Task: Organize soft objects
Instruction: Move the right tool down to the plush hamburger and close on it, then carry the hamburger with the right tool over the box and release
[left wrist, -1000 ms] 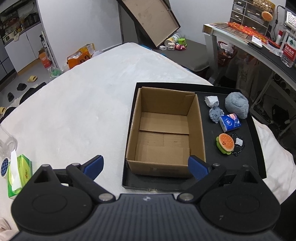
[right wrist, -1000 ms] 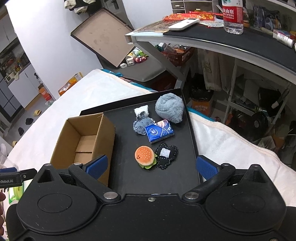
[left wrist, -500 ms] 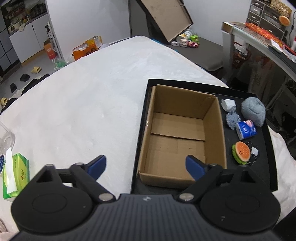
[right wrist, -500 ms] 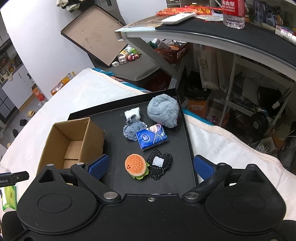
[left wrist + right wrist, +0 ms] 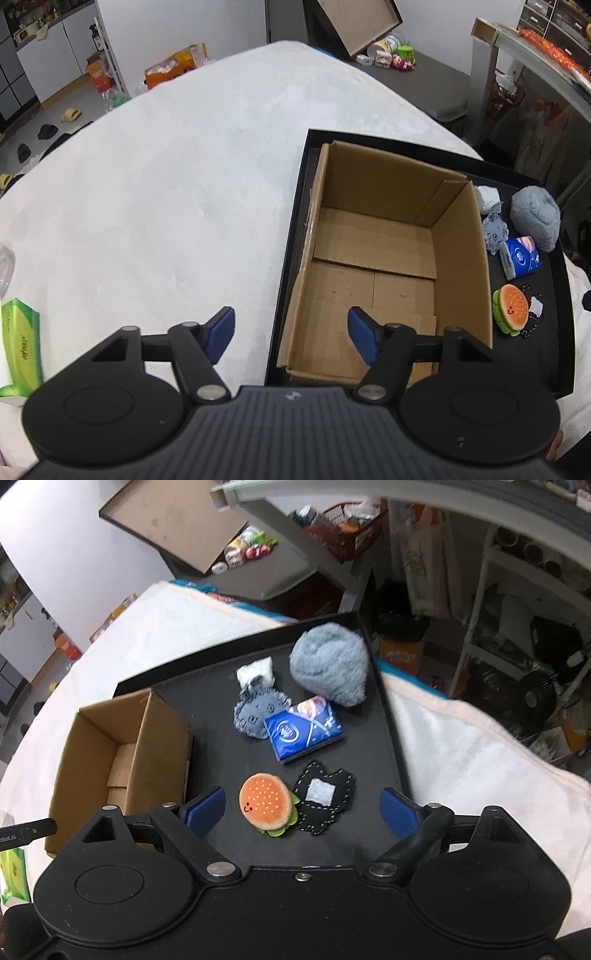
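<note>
An open, empty cardboard box (image 5: pixel 373 266) stands on the left half of a black tray (image 5: pixel 291 240). My left gripper (image 5: pixel 291 334) hangs over the box's near left corner. Its jaws are closing, with the box's left wall between them and untouched. To the right of the box (image 5: pixel 122 746) lie a burger plush (image 5: pixel 266 805), a black felt piece (image 5: pixel 325 799), a blue tissue pack (image 5: pixel 304 731), a grey round plush (image 5: pixel 255 714), a small white bundle (image 5: pixel 255 672) and a fluffy grey ball (image 5: pixel 330 664). My right gripper (image 5: pixel 302 812) hovers above the burger plush and felt piece, jaws closing, touching neither.
The tray (image 5: pixel 388 716) rests on a white blanket (image 5: pixel 166 184). A green tissue pack (image 5: pixel 20 343) lies at the near left. A desk with a red basket (image 5: pixel 354 535) and shelves stands beyond the tray's right side.
Both grippers have come down and closer to the tray, and their jaws have narrowed. The left gripper has shifted from over the box's middle to its left wall.
</note>
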Available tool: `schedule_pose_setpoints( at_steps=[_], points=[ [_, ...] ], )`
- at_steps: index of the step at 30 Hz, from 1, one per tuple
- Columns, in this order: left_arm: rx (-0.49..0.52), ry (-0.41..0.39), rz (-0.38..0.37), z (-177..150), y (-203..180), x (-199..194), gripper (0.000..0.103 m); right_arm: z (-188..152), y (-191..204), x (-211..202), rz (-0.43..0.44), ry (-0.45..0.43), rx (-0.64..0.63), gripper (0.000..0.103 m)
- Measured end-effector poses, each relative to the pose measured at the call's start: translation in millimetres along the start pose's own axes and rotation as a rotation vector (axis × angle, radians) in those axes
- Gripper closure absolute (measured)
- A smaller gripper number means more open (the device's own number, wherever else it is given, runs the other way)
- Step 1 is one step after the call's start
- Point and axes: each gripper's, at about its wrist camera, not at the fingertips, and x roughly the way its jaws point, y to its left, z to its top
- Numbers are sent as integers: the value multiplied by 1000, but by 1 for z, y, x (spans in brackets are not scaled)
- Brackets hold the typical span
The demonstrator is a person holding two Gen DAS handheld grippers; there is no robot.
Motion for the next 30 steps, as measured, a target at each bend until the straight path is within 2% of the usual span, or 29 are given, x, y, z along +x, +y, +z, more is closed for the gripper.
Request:
schedule_pose_setpoints(
  at_steps=[3, 8, 13, 17, 19, 22, 24, 27, 30],
  points=[
    [0, 17, 1, 1, 0, 9, 42, -1, 5, 13, 11, 32, -6, 20],
    [-6, 35, 10, 3, 2, 21, 45, -2, 14, 34, 23, 74, -20, 20],
    [-6, 63, 7, 2, 2, 32, 61, -3, 27, 54, 15, 104, -53, 21],
    [-11, 78, 5, 2, 2, 41, 66, -6, 34, 73, -16, 135, -85, 21],
    [-5, 83, 9, 2, 0, 44, 72, -8, 39, 79, -29, 146, -105, 22],
    [6, 98, 13, 0, -3, 50, 83, -12, 44, 88, -39, 164, -132, 34],
    [8, 103, 11, -1, -4, 50, 90, -14, 47, 93, -50, 179, -148, 56],
    [14, 93, 25, -3, -7, 48, 91, -16, 46, 94, -53, 183, -148, 63],
    [17, 86, 20, -4, -8, 47, 92, -16, 46, 91, -51, 168, -151, 65]
  ],
)
